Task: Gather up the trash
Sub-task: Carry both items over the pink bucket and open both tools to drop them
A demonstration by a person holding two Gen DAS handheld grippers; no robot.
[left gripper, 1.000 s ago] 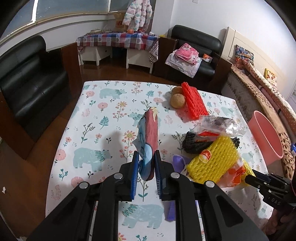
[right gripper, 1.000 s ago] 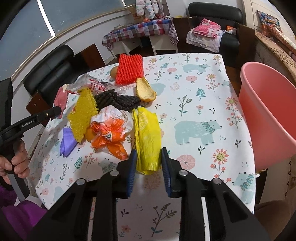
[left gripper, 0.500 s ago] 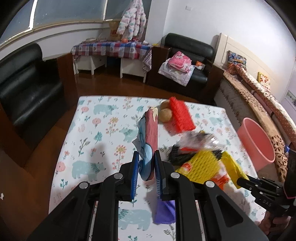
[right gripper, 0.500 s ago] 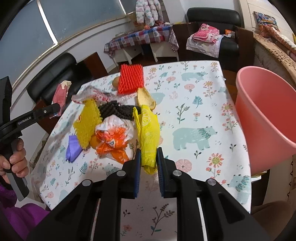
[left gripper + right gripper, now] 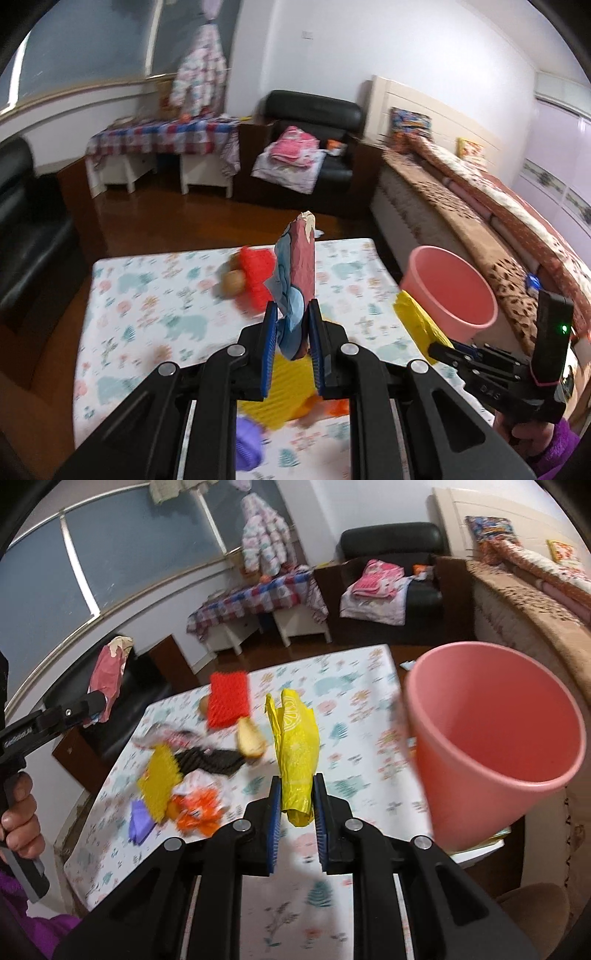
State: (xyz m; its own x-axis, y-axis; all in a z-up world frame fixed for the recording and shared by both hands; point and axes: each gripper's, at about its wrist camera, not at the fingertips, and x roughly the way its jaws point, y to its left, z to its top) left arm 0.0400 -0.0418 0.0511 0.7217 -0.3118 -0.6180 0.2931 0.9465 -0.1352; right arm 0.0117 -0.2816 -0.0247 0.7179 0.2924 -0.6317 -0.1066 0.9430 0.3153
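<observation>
Above the table point(image 5: 369, 686), each gripper seemingly clamps one wrapper.

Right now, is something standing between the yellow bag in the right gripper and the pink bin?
Nothing visible. The yellow bag hangs in the right gripper, and the pink bin opens just beside it.

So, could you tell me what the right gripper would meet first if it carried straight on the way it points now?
Probably the tablecloth beyond the yellow bag it holds. The pink bin sits off to the right of that line, though depth is unclear in this fisheye view.
</observation>
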